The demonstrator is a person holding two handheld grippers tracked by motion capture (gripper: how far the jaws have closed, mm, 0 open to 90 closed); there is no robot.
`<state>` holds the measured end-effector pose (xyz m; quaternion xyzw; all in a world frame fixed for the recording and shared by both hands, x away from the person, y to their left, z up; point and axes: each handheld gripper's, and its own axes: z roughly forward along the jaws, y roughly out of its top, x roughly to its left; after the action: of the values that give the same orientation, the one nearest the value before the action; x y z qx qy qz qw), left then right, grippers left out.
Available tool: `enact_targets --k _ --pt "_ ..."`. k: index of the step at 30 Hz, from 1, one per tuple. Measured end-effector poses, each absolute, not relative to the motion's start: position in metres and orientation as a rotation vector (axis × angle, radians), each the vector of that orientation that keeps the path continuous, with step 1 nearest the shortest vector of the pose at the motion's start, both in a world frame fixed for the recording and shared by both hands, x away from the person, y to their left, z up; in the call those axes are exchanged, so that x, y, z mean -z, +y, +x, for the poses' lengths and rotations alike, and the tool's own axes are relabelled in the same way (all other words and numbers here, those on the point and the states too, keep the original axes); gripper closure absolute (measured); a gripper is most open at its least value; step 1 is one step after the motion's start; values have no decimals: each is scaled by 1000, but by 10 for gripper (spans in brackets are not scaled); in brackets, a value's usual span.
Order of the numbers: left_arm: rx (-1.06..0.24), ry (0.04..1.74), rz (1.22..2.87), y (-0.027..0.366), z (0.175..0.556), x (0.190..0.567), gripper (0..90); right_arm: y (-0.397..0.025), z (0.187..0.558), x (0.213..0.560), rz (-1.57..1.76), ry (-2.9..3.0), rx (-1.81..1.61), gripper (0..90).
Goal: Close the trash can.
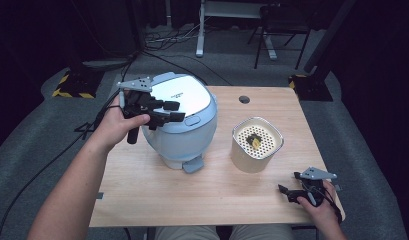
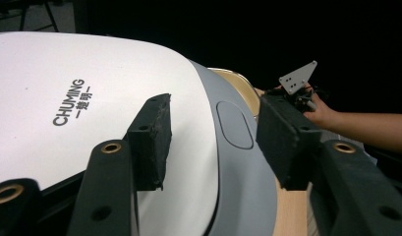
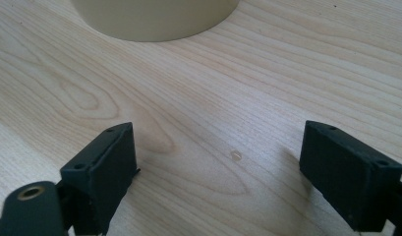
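On the cooker lid [image 2: 80,128]: "CHUMING".

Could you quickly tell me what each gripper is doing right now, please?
Left gripper: open, over the cooker lid, holding nothing.
Right gripper: open, empty, low over the table.

Left gripper [image 1: 174,111]: black frame with two blocky black jaws, a grey three-cornered plate on top pierced by small holes; brass-coloured rings set in the jaw arms, seen in the left gripper view; jaw pads [image 2: 152,140] rectangular, matt and rough-edged. Right gripper [image 1: 287,192]: same black build with its own grey plate; a thin black cable at its near side; screw holes in its pads [image 3: 102,162]. Forearms bare; light tan trousers [image 1: 217,233] at the near edge.
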<state>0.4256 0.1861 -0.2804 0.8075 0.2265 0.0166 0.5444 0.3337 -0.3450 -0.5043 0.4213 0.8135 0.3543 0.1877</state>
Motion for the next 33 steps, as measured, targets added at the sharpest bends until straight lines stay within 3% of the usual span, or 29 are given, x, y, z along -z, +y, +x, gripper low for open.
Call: enact_targets --k 6,12,21,23,25,27,33 --pt "-161 534 1944 179 425 281 570 -345 334 504 1187 2289 -997 141" --pt "-347 497 2025 167 416 278 570 -345 334 504 1186 2290 -998 141" --pt "-386 527 2022 163 415 281 574 -343 335 504 1188 2288 -994 135" --pt "-372 530 2011 164 416 281 545 -343 335 504 1189 2287 -992 134" --pt "-320 554 1992 163 417 281 394 -343 335 504 1191 2287 -994 133" --pt "-321 559 1997 163 416 280 321 -343 335 504 1191 2287 -993 133" --pt "-278 479 1975 171 390 271 307 -342 336 504 1190 2288 -994 133"
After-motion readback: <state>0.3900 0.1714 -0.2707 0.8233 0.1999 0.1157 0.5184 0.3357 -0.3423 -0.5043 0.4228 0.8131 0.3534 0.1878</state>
